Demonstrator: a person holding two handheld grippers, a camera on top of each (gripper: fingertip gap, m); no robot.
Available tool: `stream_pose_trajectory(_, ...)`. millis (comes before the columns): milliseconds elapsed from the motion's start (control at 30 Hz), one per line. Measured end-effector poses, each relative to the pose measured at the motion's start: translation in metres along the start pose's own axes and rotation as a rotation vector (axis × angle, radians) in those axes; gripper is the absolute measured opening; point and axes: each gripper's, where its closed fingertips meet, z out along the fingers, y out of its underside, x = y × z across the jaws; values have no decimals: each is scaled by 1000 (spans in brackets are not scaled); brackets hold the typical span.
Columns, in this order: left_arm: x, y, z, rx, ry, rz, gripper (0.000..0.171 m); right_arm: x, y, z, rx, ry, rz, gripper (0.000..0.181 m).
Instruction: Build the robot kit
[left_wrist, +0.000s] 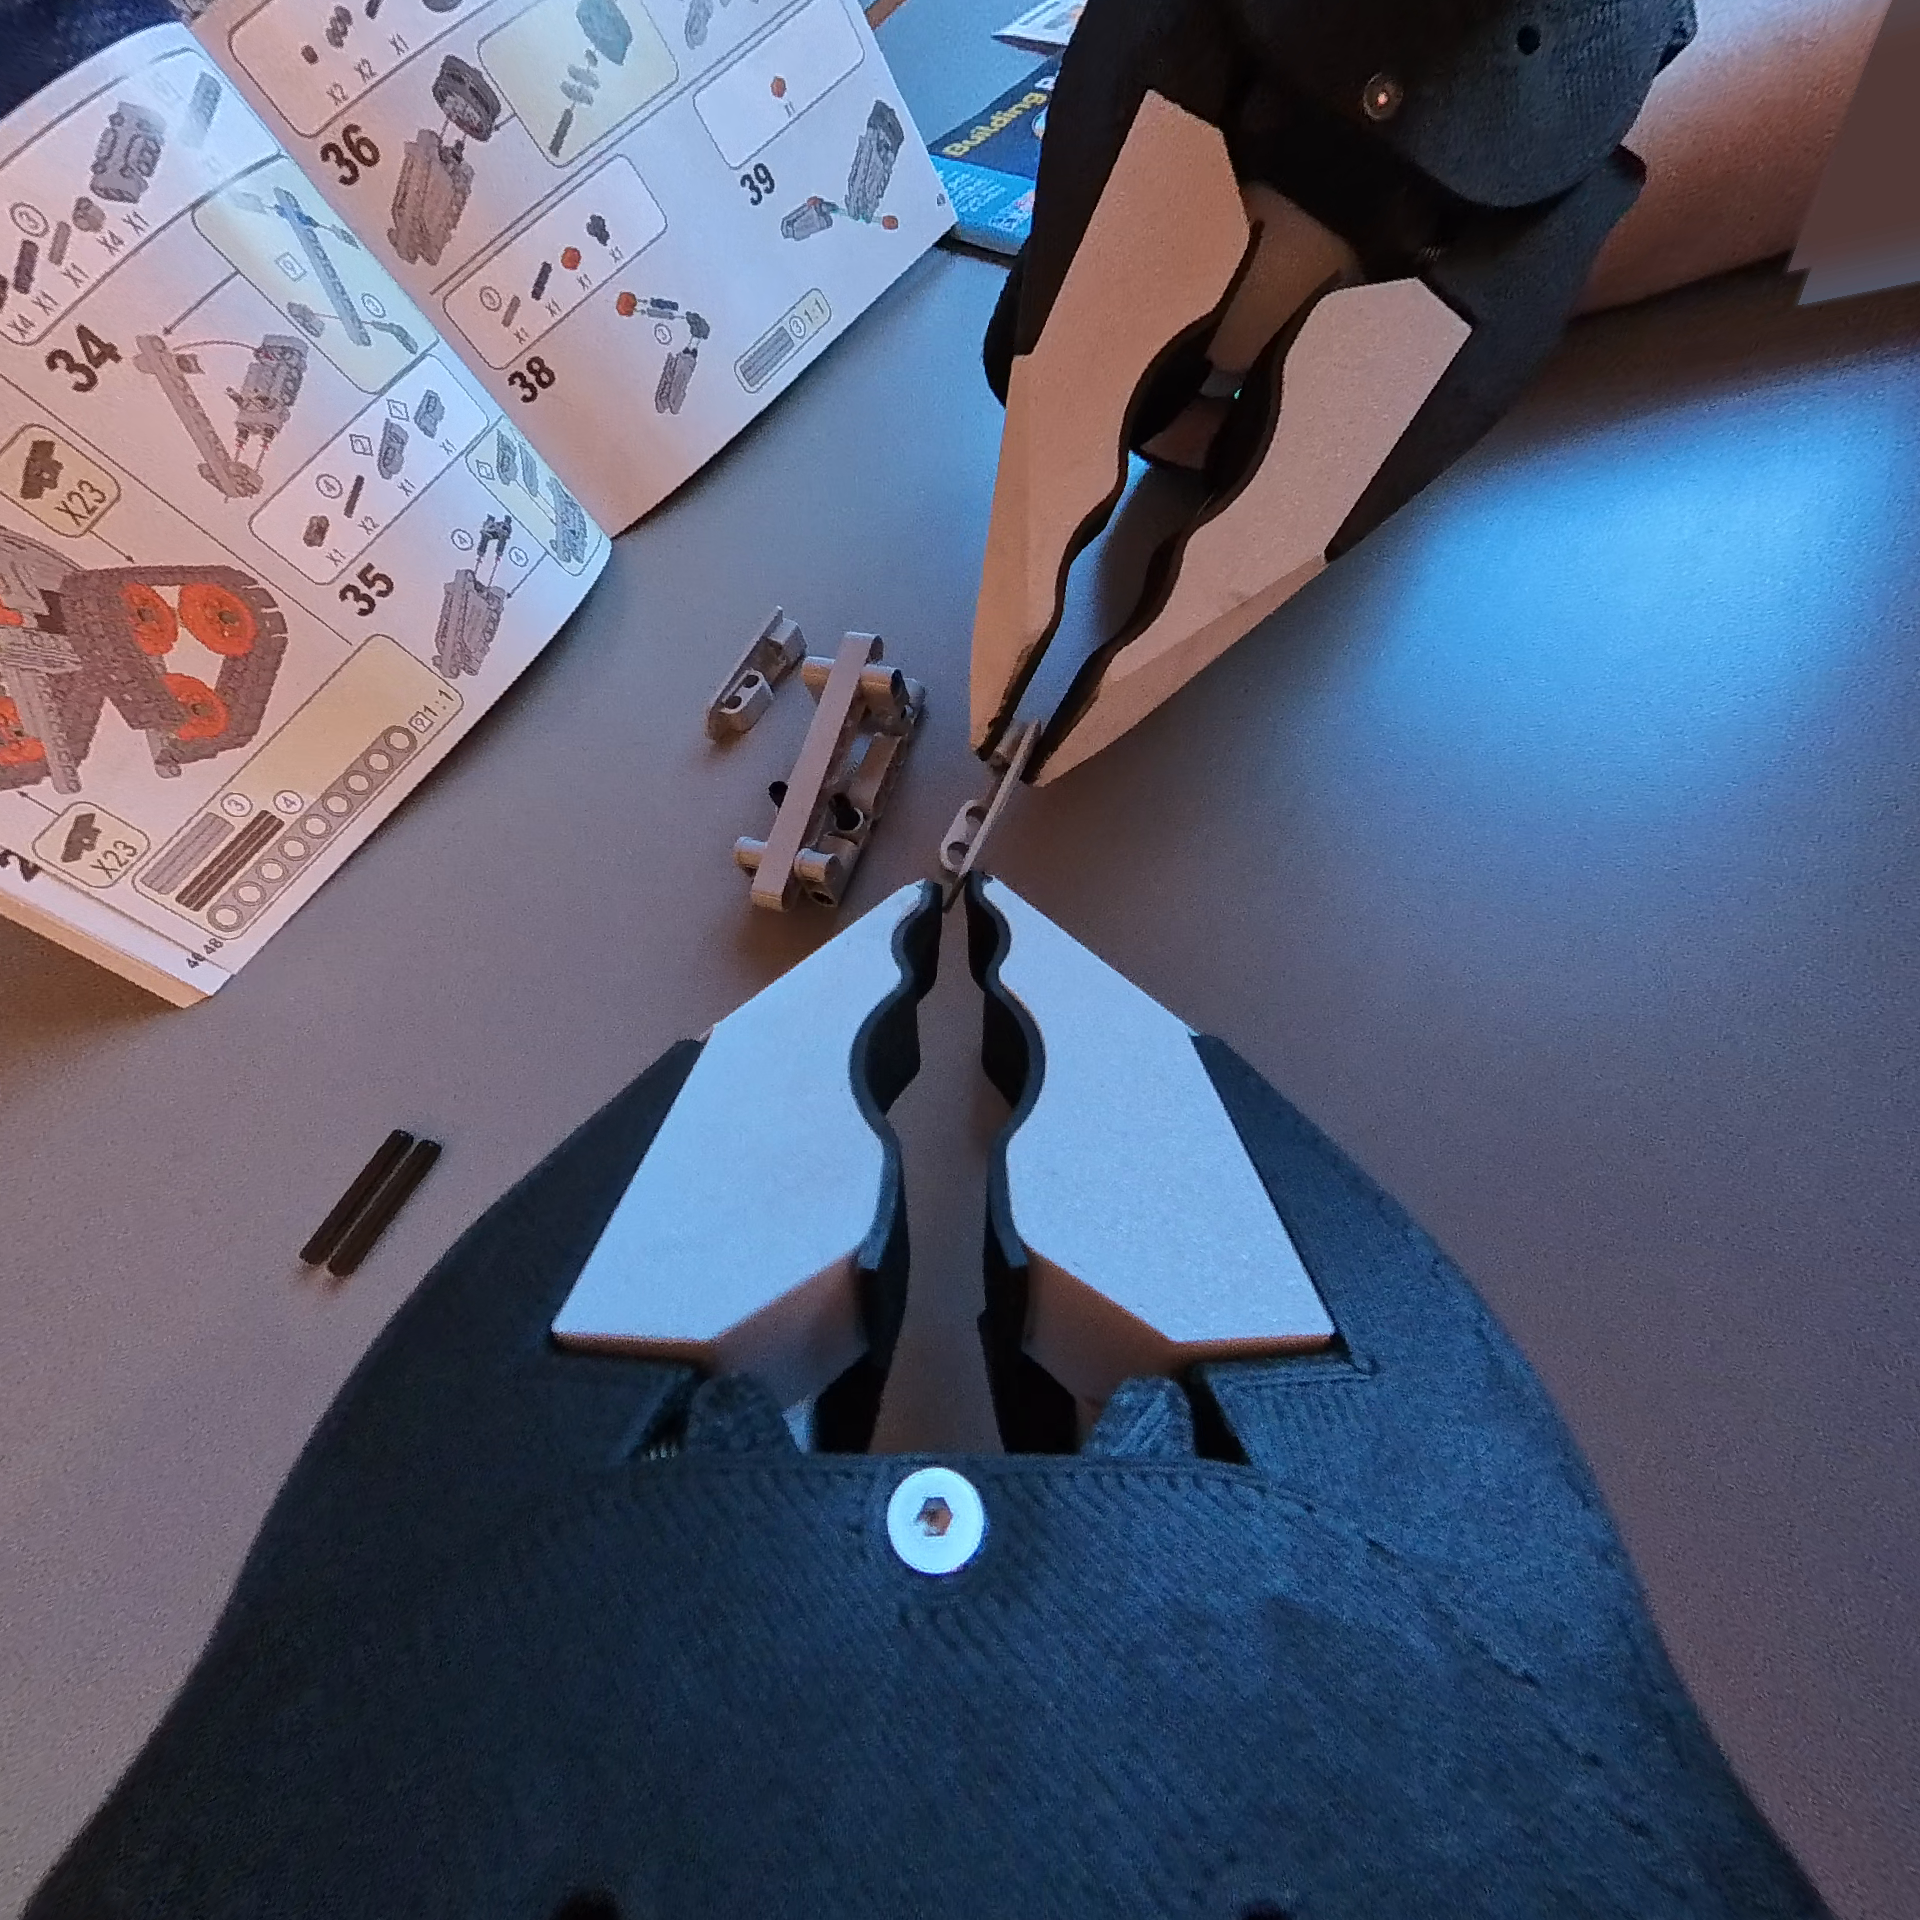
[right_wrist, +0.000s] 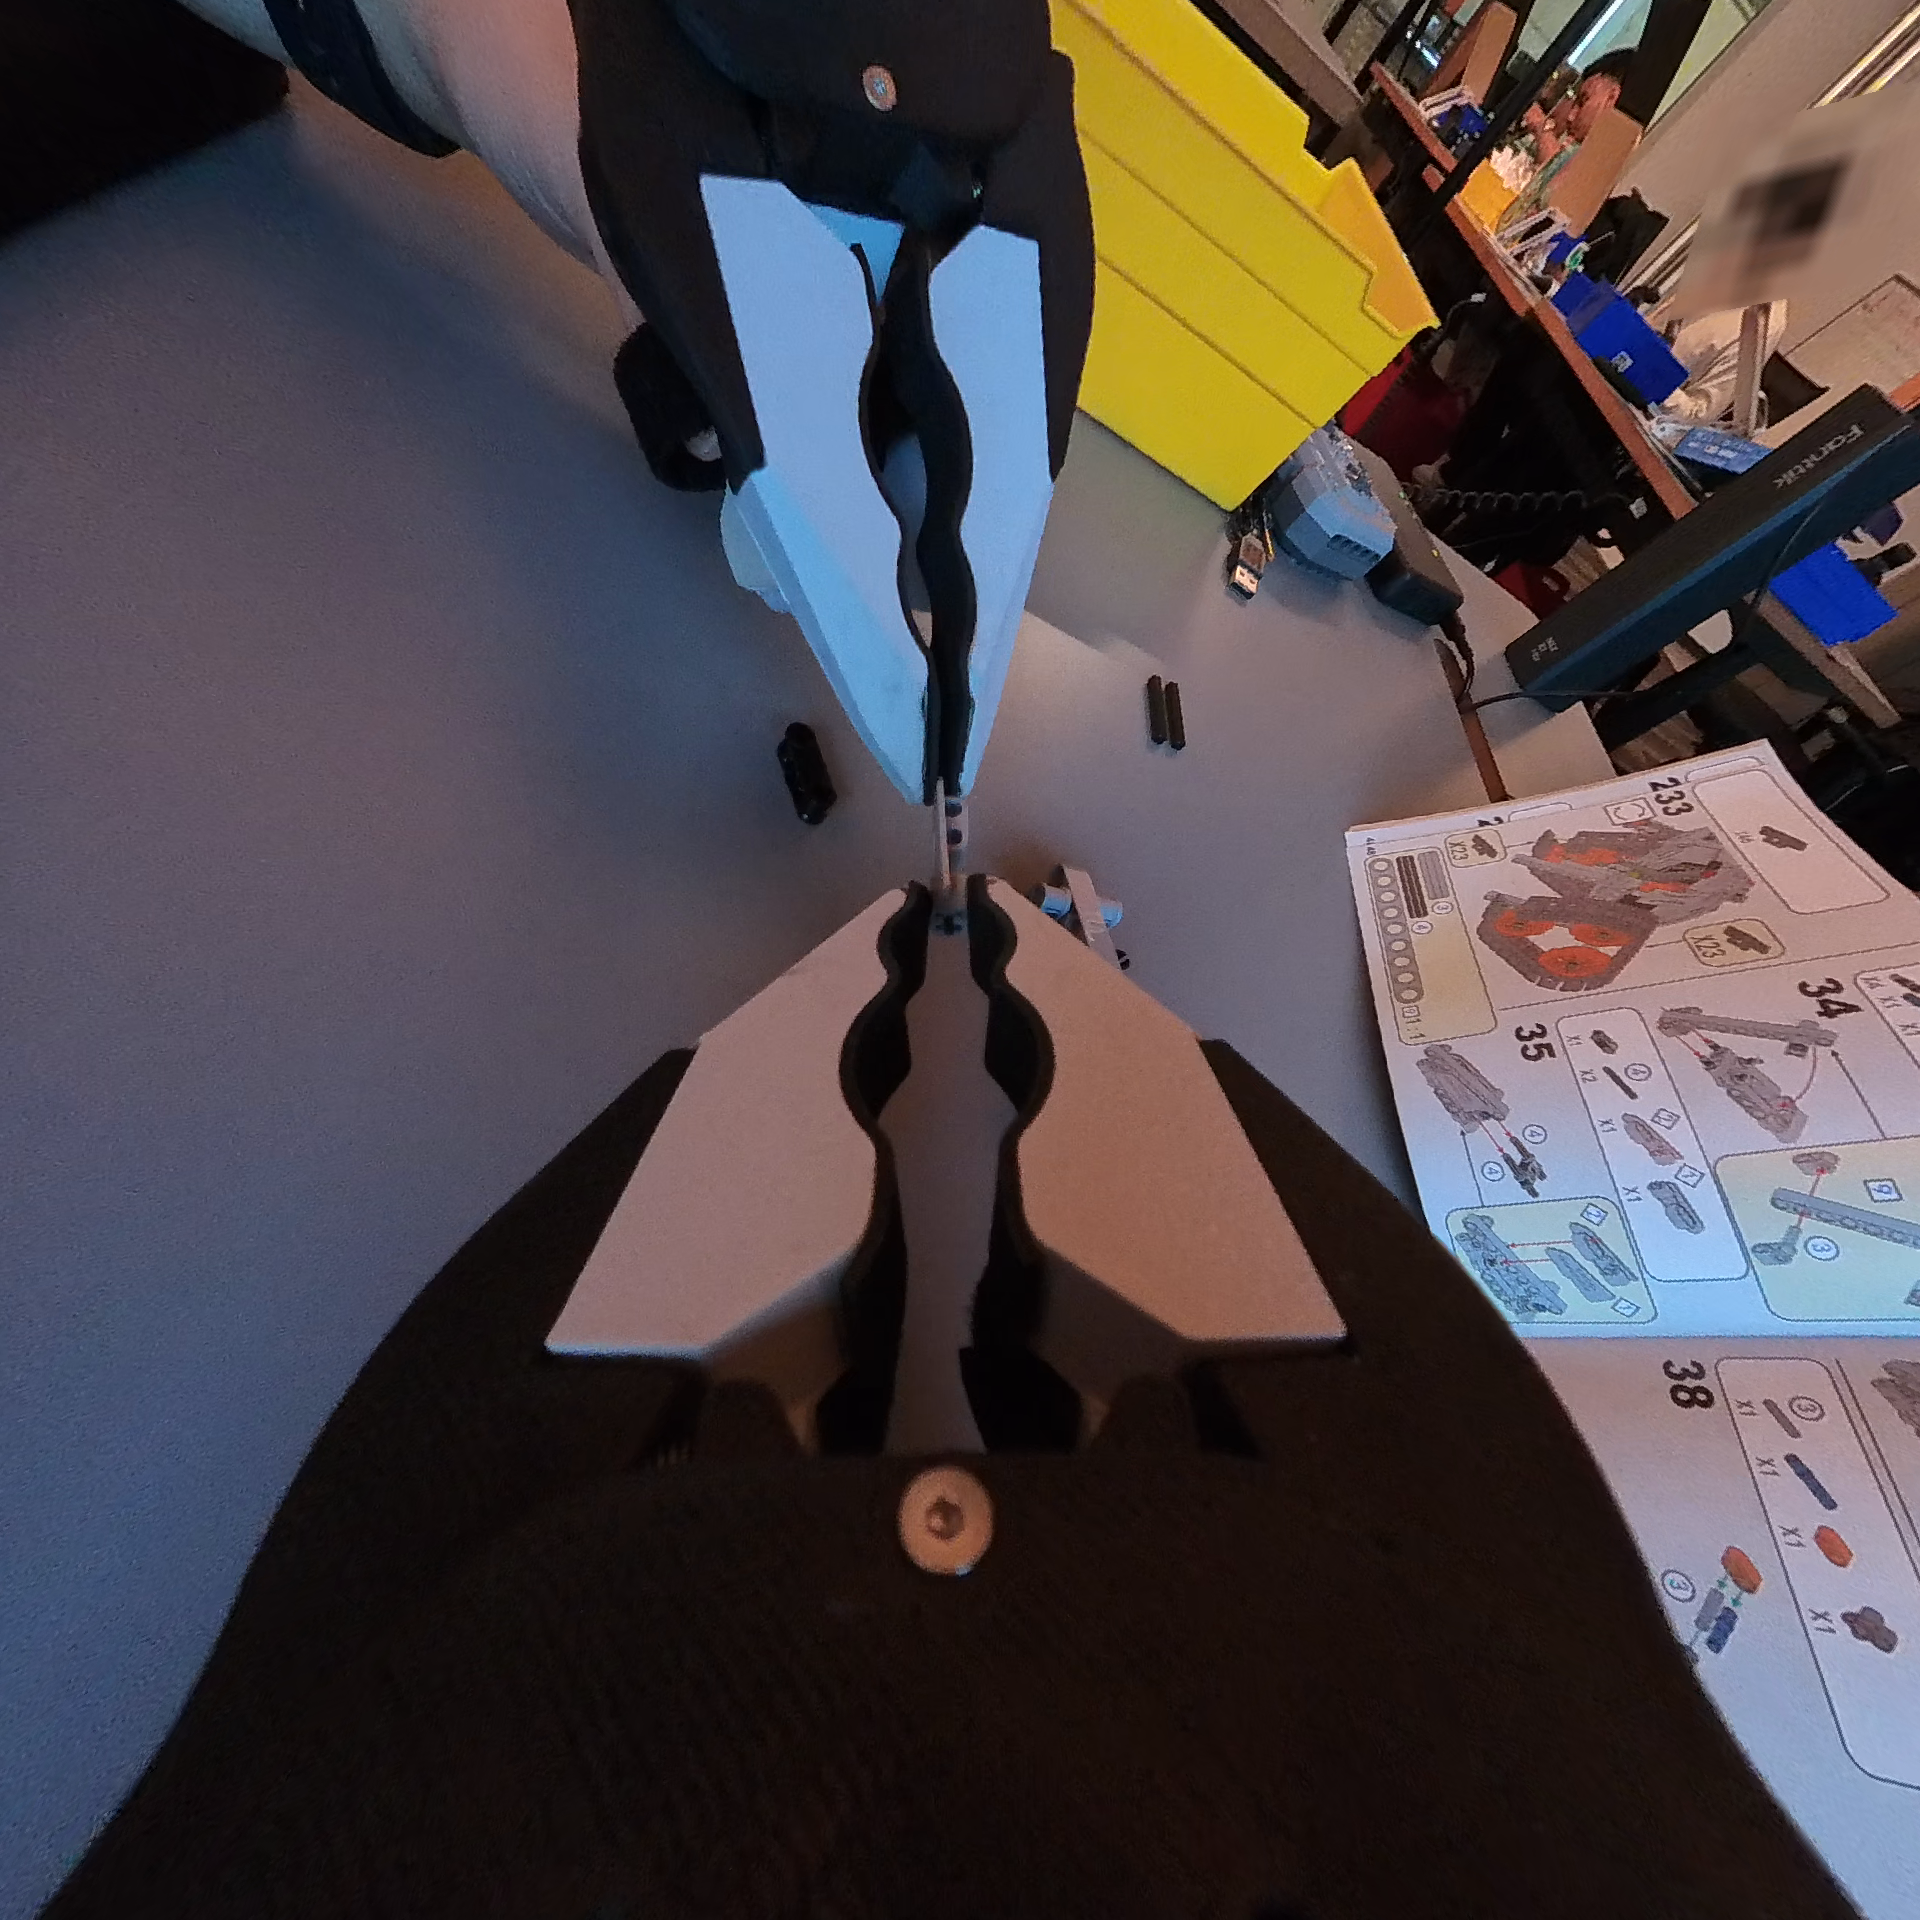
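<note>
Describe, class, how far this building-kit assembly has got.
Done: a small grey sub-assembly lies built beside the open instruction booklet. In hand: the left gripper and right gripper each pinch an end of one thin grey beam. Left: two black axles lie unused.

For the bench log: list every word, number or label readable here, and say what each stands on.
I do not copy writing out; these things bear it.
Open instruction booklet: step numbers and part counts, legible.
Blue printed sheet at the table's far side: lettering, partly hidden.
Black bar on a stand: pale lettering.
Blue bins: labels too small to read.
No writing: thin grey beam, gripped by left tool and right tool.
</note>
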Motion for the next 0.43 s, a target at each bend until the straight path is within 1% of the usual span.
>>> stream_pose_trajectory(433,0,6,5,-24,-1,-9,3,-1,4,2,-27,11,-51,7)
